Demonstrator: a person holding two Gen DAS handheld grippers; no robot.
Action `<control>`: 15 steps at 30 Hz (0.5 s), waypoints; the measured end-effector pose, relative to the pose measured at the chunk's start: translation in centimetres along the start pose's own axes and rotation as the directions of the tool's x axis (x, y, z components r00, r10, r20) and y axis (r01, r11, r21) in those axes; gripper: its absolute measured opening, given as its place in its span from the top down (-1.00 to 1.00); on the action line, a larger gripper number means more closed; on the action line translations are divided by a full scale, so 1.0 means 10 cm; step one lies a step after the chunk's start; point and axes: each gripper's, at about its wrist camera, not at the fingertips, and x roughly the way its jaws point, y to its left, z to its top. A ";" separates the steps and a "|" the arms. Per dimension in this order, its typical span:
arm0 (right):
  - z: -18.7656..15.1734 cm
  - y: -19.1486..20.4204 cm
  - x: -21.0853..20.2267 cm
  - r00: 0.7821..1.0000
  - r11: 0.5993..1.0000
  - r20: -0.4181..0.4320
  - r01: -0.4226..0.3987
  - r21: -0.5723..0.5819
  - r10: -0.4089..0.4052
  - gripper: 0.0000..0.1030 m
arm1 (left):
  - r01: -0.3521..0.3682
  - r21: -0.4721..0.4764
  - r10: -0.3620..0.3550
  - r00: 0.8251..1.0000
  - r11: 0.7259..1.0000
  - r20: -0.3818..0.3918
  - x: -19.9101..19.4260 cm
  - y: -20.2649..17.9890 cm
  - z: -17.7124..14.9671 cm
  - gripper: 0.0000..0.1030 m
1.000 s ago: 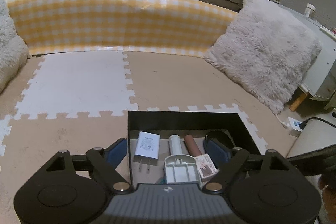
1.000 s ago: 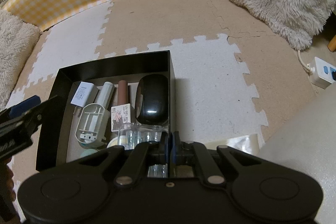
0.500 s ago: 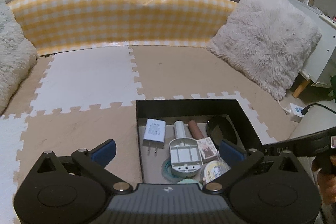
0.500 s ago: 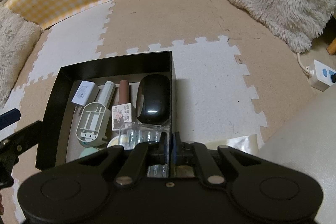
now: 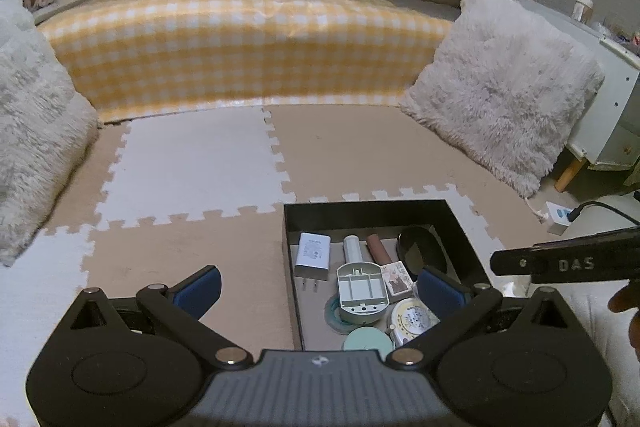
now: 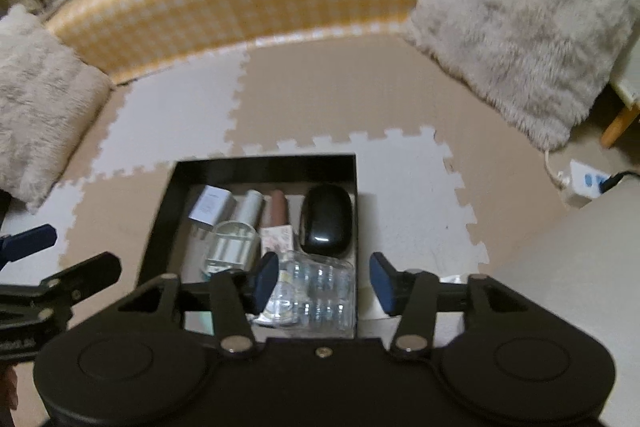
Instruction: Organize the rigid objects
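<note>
Two tongs above black box (image 6: 256, 163), left tongs (image 5: 320, 287) spread wide, empty, right tongs (image 6: 324, 279) opening, empty

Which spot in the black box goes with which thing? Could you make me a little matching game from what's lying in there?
Things:
1. white charger
2. black oval case
3. clear plastic blister pack
4. brown tube

Places in the black box:
A. near right corner, closest to the camera
B. far left corner
C. far right, against the right wall
D. far row, just left of the oval case

Pairs: 1-B, 2-C, 3-A, 4-D
</note>
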 end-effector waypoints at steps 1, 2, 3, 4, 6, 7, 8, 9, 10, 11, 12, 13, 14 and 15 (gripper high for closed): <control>-0.01 0.03 -0.08 1.000 1.000 0.013 0.004 -0.007 -0.004 -0.07 | 0.001 -0.002 -0.001 1.000 1.000 0.004 -0.05 0.01 0.01 -1.00; -0.01 0.05 -0.16 1.000 1.000 0.026 0.007 -0.010 -0.007 -0.12 | 0.002 -0.002 -0.002 1.000 1.000 0.008 -0.10 0.02 0.01 -1.00; -0.02 0.07 -0.23 0.999 1.000 0.039 0.007 -0.012 -0.006 -0.18 | 0.003 -0.002 -0.003 1.000 1.000 0.012 -0.16 0.03 0.02 -1.00; -0.04 0.09 -0.32 0.999 1.000 0.053 0.005 -0.015 -0.005 -0.21 | 0.003 -0.001 -0.003 1.000 1.000 0.016 -0.22 0.04 0.01 -1.00; -0.07 0.12 -0.46 0.997 1.000 0.078 0.009 -0.024 -0.007 -0.30 | 0.003 -0.001 -0.003 1.000 1.000 0.025 -0.33 0.06 0.01 -1.00; -0.10 0.13 -0.54 0.996 0.999 0.091 0.016 -0.029 -0.013 -0.32 | 0.004 0.000 -0.004 1.000 1.000 0.029 -0.40 0.07 0.01 -1.00; -0.12 0.14 -0.61 0.994 0.999 0.105 0.022 -0.033 -0.019 -0.36 | 0.003 0.001 -0.003 0.999 1.000 0.032 -0.46 0.09 0.01 -1.00; -0.15 0.14 -0.68 0.993 0.999 0.118 0.028 -0.033 -0.024 -0.38 | 0.001 0.002 -0.001 0.999 1.000 0.033 -0.51 0.10 0.00 -1.00; -0.18 0.15 -0.76 0.991 0.999 0.131 0.031 -0.032 -0.027 -0.40 | -0.001 0.004 0.001 0.999 1.000 0.037 -0.58 0.11 0.00 -1.00; -0.20 0.15 -0.83 0.989 0.999 0.145 0.034 -0.031 -0.029 -0.44 | -0.002 0.004 0.001 0.999 1.000 0.043 -0.64 0.13 -0.02 -1.00; -0.23 0.15 -0.89 0.987 0.999 0.157 0.035 -0.029 -0.030 -0.47 | 0.000 0.001 0.000 0.999 1.000 0.047 -0.69 0.14 -0.03 -1.00; -0.26 0.15 -0.96 0.985 0.999 0.169 0.037 -0.028 -0.032 -0.49 | 0.004 -0.003 -0.004 0.999 1.000 0.049 -0.76 0.16 -0.05 -1.00; -0.29 0.16 -1.03 0.983 0.999 0.181 0.038 -0.030 -0.032 -0.53 | 0.007 -0.005 -0.006 0.999 1.000 0.051 -0.81 0.17 -0.06 -1.00; -0.32 0.17 -1.10 0.981 0.999 0.192 0.039 -0.036 -0.031 -0.55 | 0.009 -0.007 -0.008 0.998 1.000 0.055 -0.86 0.18 -0.08 -1.00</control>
